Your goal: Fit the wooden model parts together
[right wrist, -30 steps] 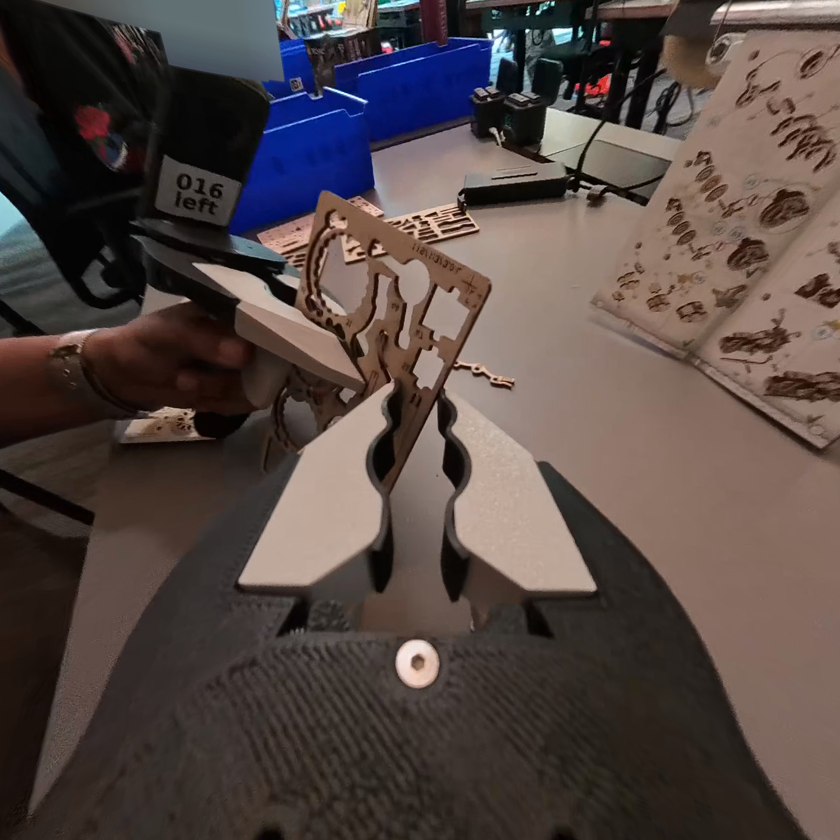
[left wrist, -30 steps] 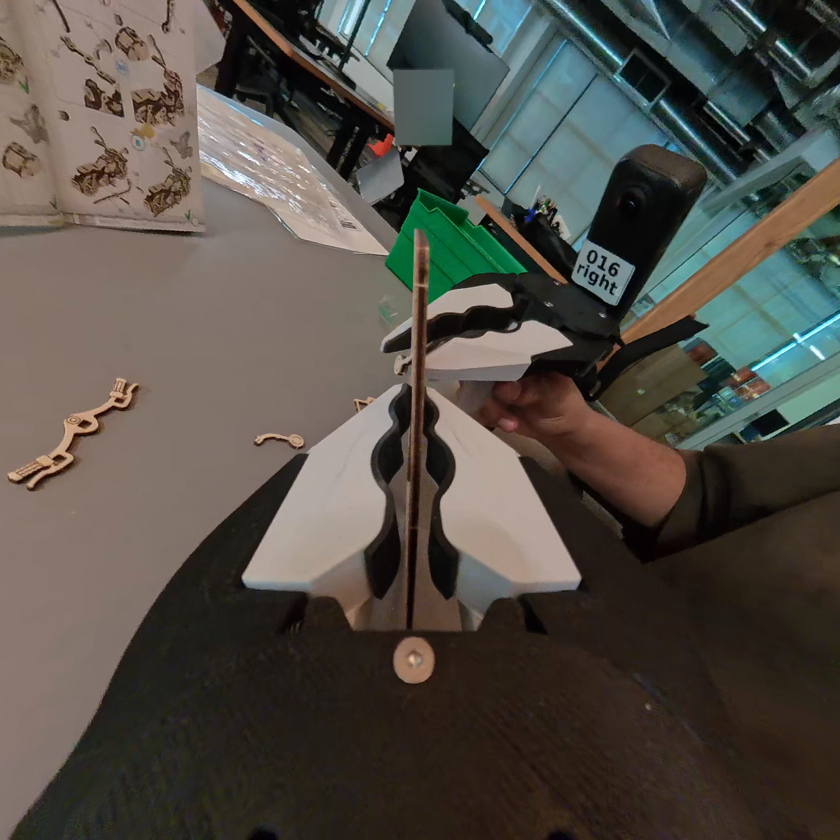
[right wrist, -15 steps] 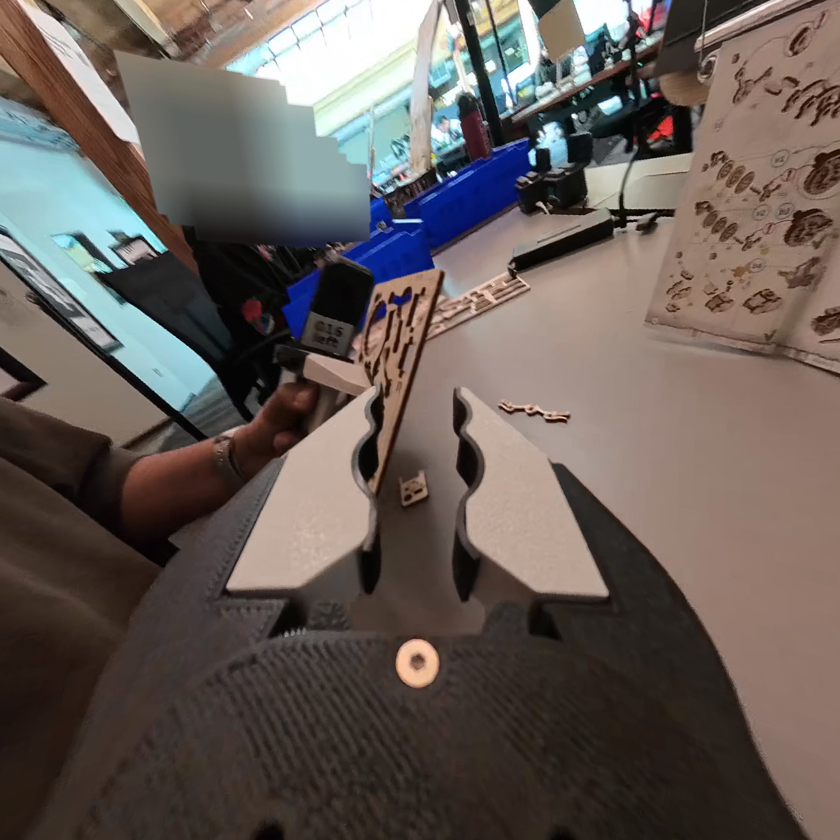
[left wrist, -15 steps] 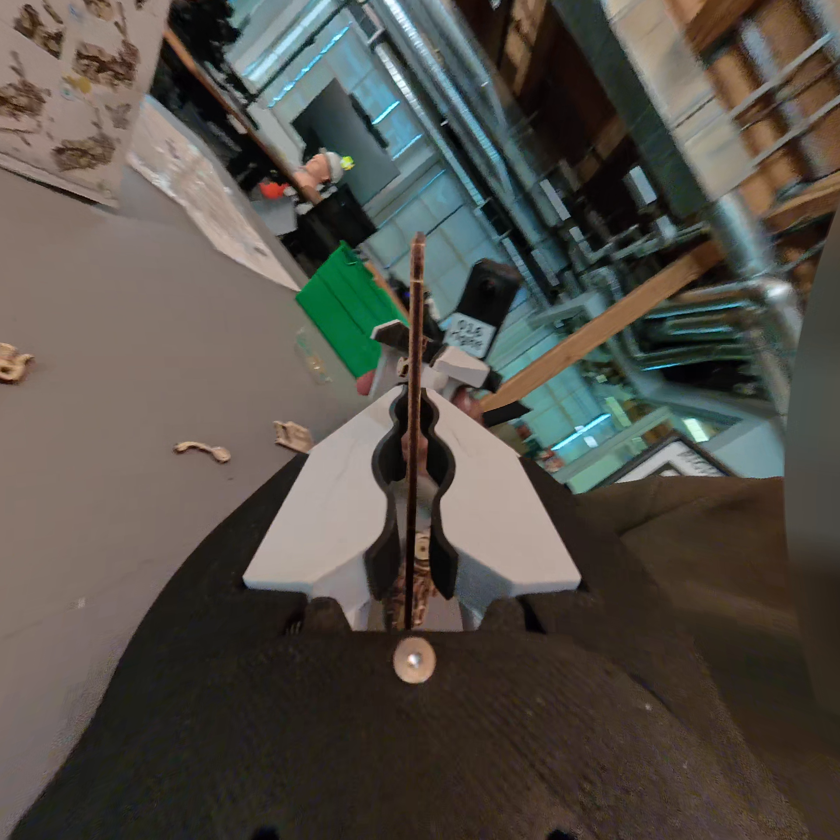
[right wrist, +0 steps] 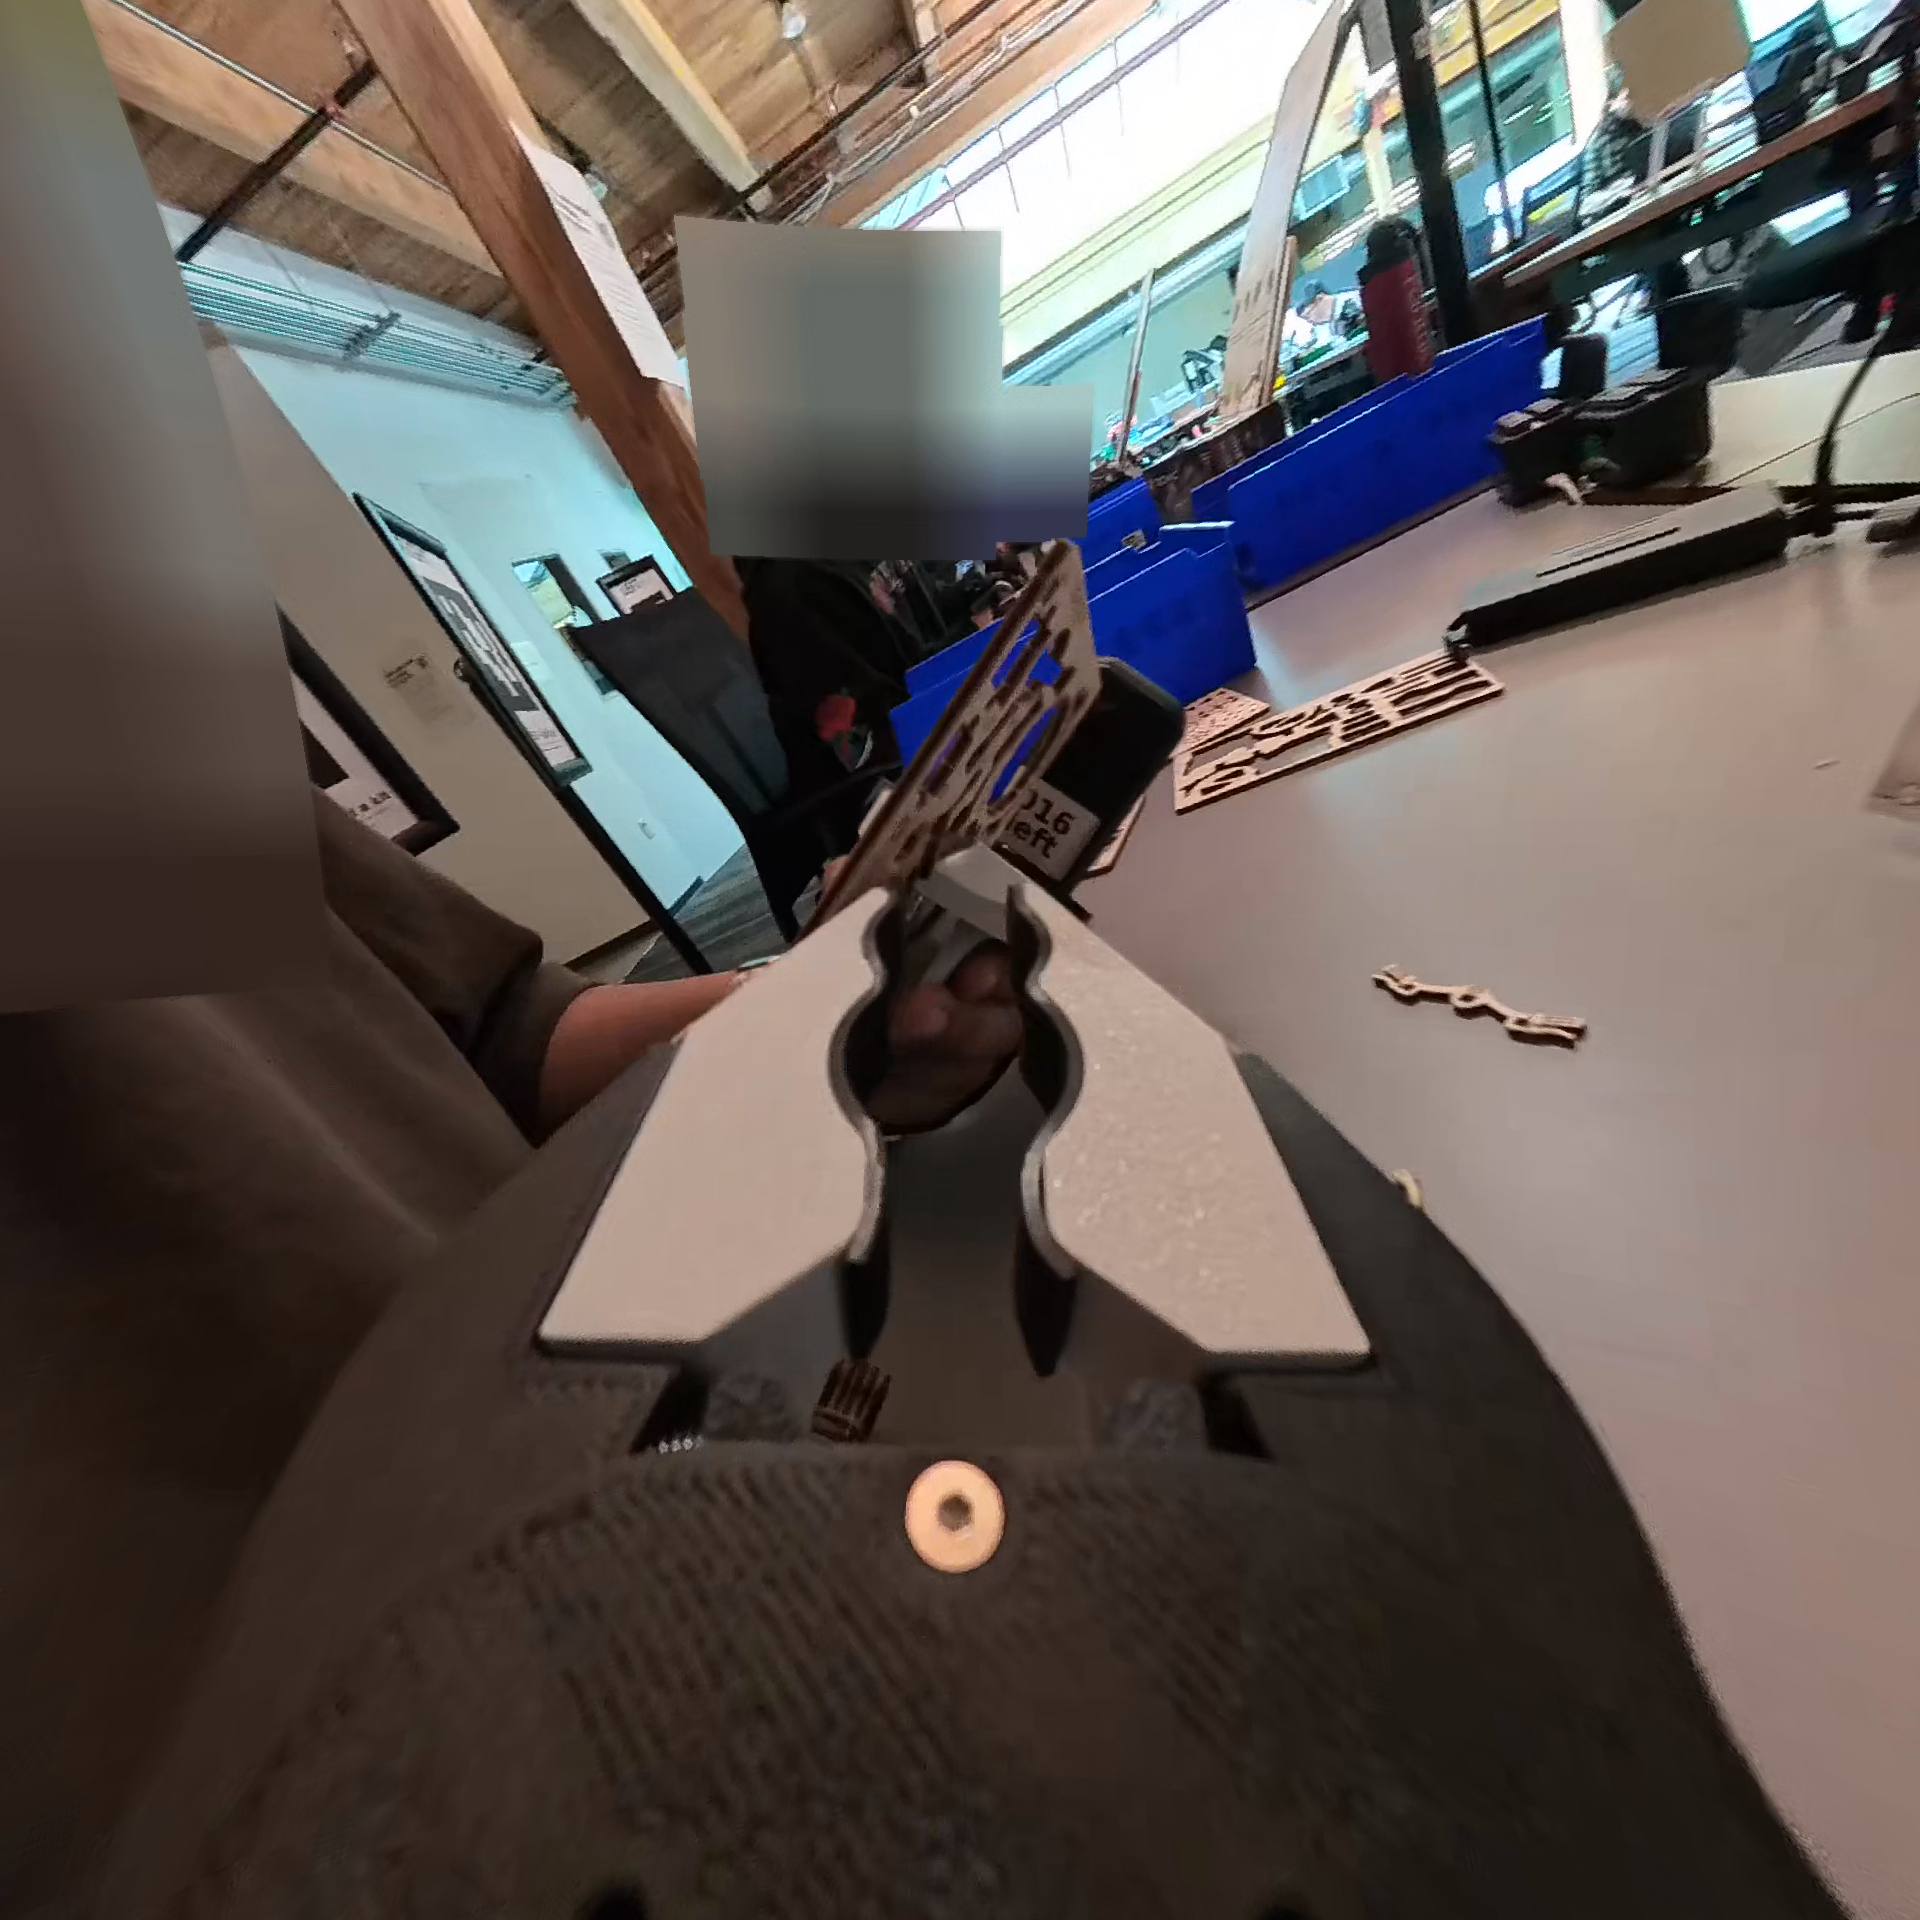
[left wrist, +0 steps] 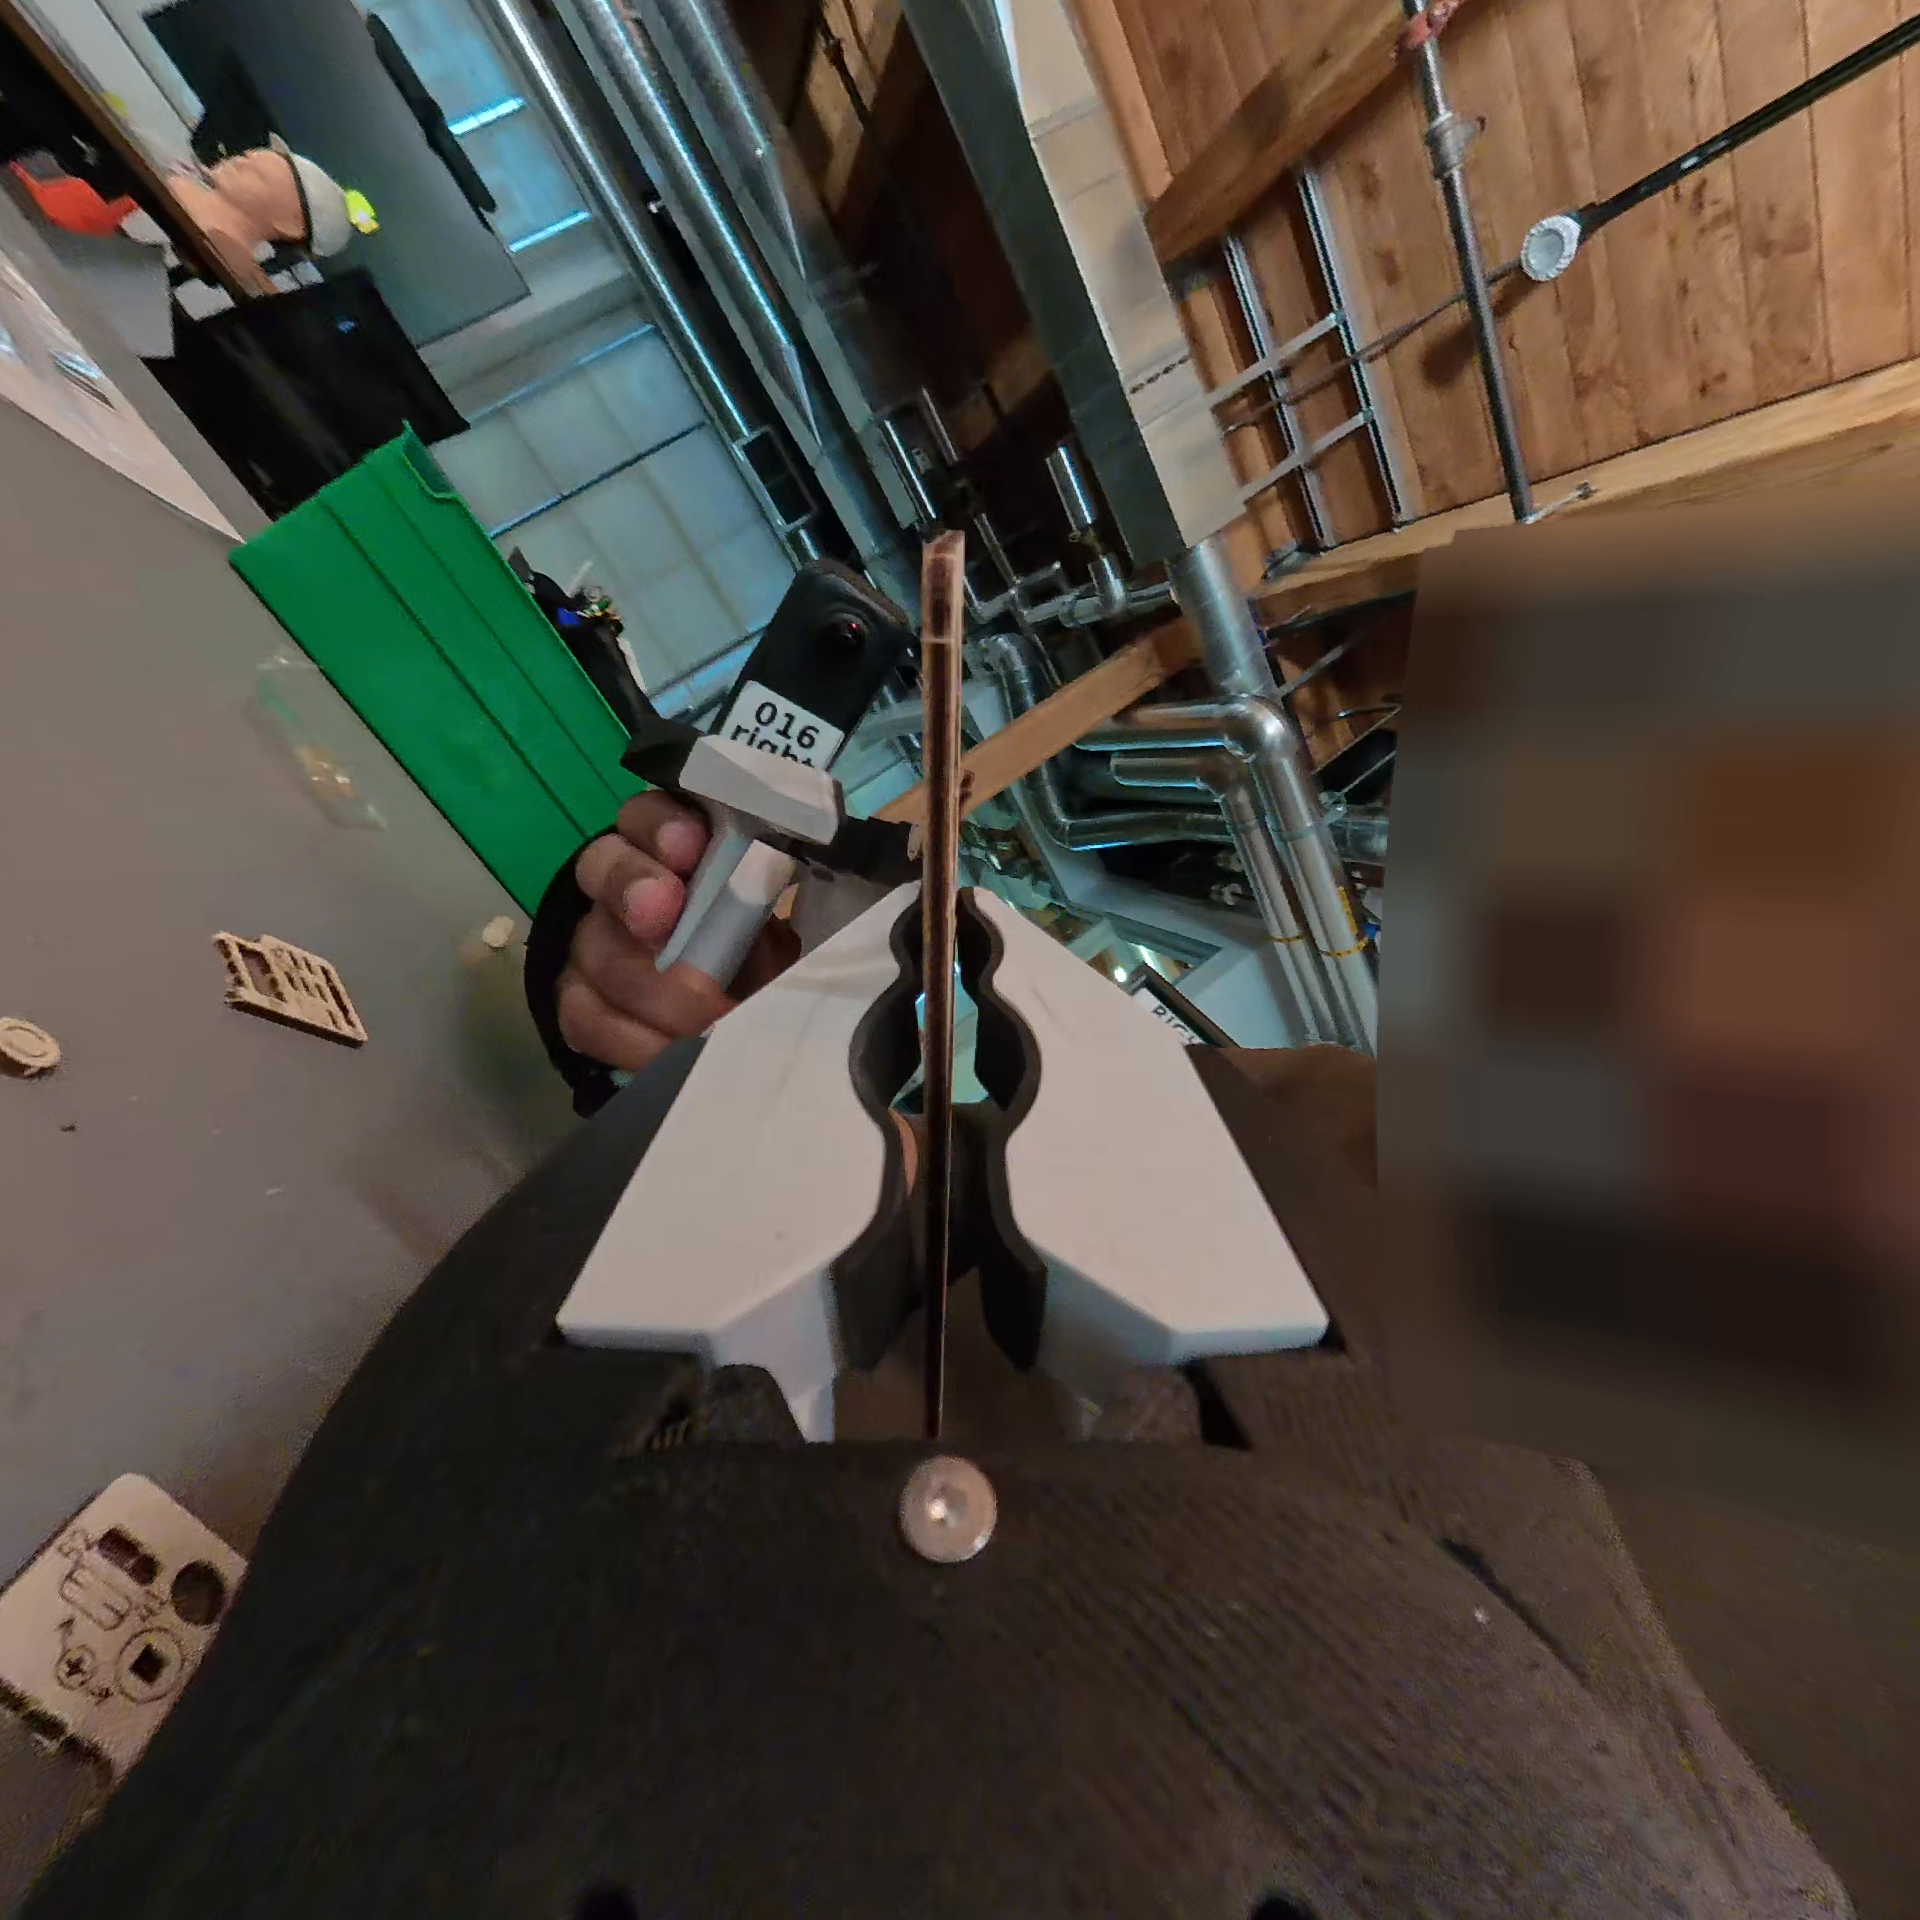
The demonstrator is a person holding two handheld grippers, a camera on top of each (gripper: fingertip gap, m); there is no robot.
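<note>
My left gripper (left wrist: 940, 909) is shut on a thin laser-cut wooden sheet (left wrist: 941, 727), which I see edge-on, standing upright between the pads. In the right wrist view the same sheet (right wrist: 1003, 743) shows its cut-out face, tilted and held up in the air by the left gripper (right wrist: 951, 883). My right gripper (right wrist: 940, 920) is open and empty, a short way in front of the sheet and apart from it. It also shows in the left wrist view (left wrist: 790, 852), held by a hand just left of the sheet.
On the grey table (left wrist: 156, 1195) lie a small cut wooden piece (left wrist: 286, 987), a round piece (left wrist: 26, 1044) and a wooden sheet (left wrist: 104, 1621). A green bin (left wrist: 416, 665) stands behind. A fret sheet (right wrist: 1340, 717), a small part (right wrist: 1475, 1018), blue bins (right wrist: 1351, 468) and a black box (right wrist: 1621, 561) lie right. Only a small space, under 4 cm, lies between the two pairs of fingers.
Both grippers have tilted up and away from the table. The right gripper, whose open fingers were around the sheet's edge, has drawn back from it. The left gripper has kept its hold.
</note>
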